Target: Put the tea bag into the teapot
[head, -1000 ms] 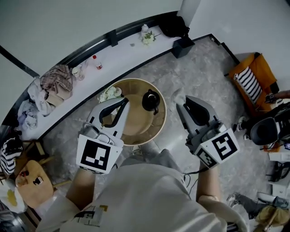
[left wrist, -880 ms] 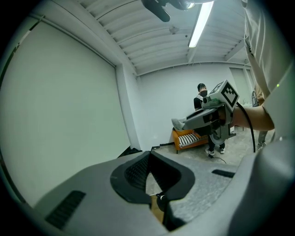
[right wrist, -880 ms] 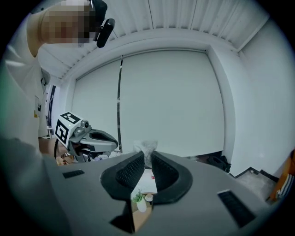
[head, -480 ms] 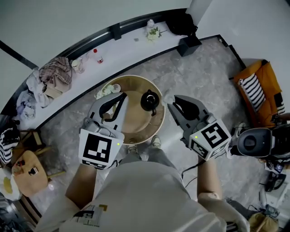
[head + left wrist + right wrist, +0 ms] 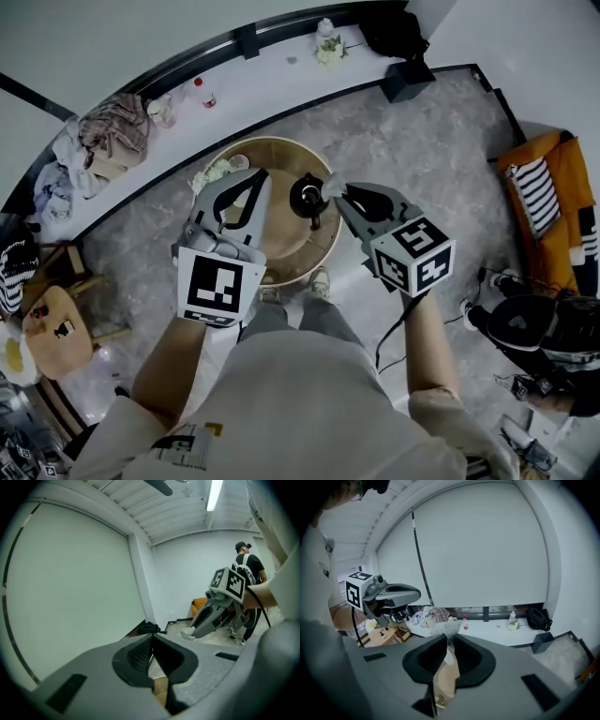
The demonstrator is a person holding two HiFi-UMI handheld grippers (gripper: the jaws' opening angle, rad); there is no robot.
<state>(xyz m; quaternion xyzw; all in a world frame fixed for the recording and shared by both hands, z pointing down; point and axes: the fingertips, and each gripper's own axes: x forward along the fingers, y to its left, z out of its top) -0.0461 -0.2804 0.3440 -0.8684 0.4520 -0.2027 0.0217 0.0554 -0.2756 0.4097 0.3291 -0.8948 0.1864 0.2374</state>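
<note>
one black teapot (image 5: pixel 309 199) on one round worktop (image 5: pixel 286 251), right gripper (image 5: pixel 336 194) clamped on one tea bag (image 5: pixel 328 187) just beside the teapot, left gripper (image 5: pixel 256 180) closed empty, left of the teapot

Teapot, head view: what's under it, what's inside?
The black teapot stands on the round wooden table. Its inside does not show from here. The tea bag is outside it, pinched in the right gripper by its rim.
</note>
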